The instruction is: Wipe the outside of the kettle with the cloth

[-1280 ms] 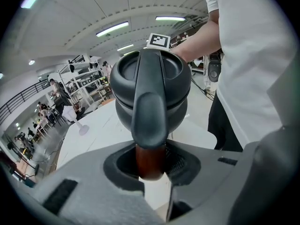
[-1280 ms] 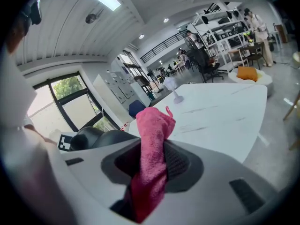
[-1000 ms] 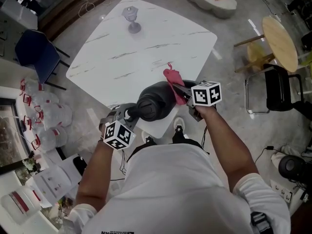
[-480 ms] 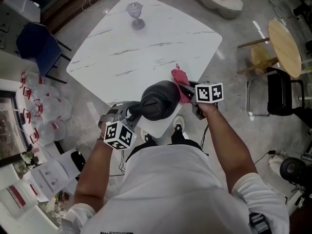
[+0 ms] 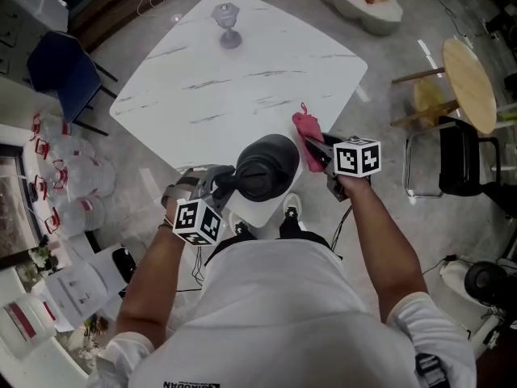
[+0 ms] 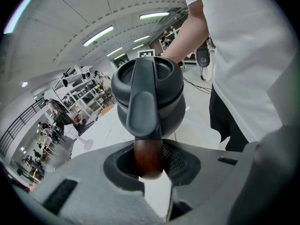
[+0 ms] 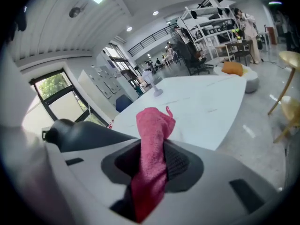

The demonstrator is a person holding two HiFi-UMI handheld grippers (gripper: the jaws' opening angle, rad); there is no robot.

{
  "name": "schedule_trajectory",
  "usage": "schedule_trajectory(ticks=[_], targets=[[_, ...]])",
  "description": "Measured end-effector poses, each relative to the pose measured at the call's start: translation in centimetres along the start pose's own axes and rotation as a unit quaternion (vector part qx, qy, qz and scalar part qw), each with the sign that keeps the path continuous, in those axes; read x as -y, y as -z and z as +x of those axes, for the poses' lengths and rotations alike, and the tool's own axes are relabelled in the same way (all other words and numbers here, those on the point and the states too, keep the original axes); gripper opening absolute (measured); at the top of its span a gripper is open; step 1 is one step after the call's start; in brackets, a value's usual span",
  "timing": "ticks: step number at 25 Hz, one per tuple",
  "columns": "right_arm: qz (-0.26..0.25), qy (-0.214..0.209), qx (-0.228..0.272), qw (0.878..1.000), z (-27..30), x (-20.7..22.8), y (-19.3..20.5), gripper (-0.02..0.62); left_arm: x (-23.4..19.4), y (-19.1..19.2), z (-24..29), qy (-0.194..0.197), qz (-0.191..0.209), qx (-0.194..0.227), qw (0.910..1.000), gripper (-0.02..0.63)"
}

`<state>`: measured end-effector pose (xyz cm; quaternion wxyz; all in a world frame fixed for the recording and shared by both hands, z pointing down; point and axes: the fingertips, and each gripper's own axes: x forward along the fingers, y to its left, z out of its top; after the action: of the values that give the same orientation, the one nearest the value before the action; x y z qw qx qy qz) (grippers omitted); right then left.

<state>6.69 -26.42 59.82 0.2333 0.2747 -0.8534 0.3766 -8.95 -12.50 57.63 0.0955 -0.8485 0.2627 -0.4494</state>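
Observation:
A dark grey kettle (image 5: 266, 166) hangs above the near corner of the white marble table (image 5: 234, 87). My left gripper (image 5: 216, 183) is shut on its brown wooden handle (image 6: 148, 153), seen end-on in the left gripper view with the kettle (image 6: 150, 97) beyond it. My right gripper (image 5: 317, 149) is shut on a pink cloth (image 5: 308, 140), which sits just right of the kettle's side. In the right gripper view the pink cloth (image 7: 152, 158) stands up between the jaws, with the kettle's dark body (image 7: 82, 135) at the left.
A clear stemmed glass (image 5: 229, 24) stands at the table's far side. A blue chair (image 5: 56, 71) is at the left, a round wooden table (image 5: 470, 71) and a black chair (image 5: 464, 156) at the right. Bottles and papers (image 5: 69, 208) lie on the floor at the left.
The right gripper with the pink cloth has shifted a little to the right and nearer along the kettle's side. The kettle and the left gripper have barely moved.

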Motion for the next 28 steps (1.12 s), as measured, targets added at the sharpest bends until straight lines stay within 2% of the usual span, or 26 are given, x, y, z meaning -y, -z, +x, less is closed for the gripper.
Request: schedule_trajectory(ticks=[3,6,12,16,24,28], targets=[[-0.042,-0.046,0.021,0.998,-2.2,-3.7,-3.1,0.127,0.0,-0.2,0.1,0.001,0.017,-0.001,0.9999,0.094],[-0.089,-0.104,0.022,0.990,-4.2,-8.5,-5.3,0.129,0.1,-0.6,0.0,0.001,0.036,-0.002,0.9993,0.094],[-0.185,-0.194,-0.039,0.963,-4.8,-15.6,-4.4,0.129,0.0,-1.4,0.1,0.002,0.069,-0.008,0.9976,0.094],[-0.211,-0.197,-0.072,0.955,-3.5,-16.4,-2.9,0.129,0.2,-1.7,0.2,0.003,0.096,-0.012,0.9954,0.094],[-0.225,-0.180,-0.094,0.953,-1.8,-15.1,-3.0,0.129,0.1,-2.1,0.2,0.002,0.118,-0.014,0.9929,0.094],[-0.223,-0.171,-0.122,0.952,-0.9,-13.6,-3.5,0.130,-0.1,-2.5,0.3,0.003,0.135,-0.015,0.9907,0.095]])
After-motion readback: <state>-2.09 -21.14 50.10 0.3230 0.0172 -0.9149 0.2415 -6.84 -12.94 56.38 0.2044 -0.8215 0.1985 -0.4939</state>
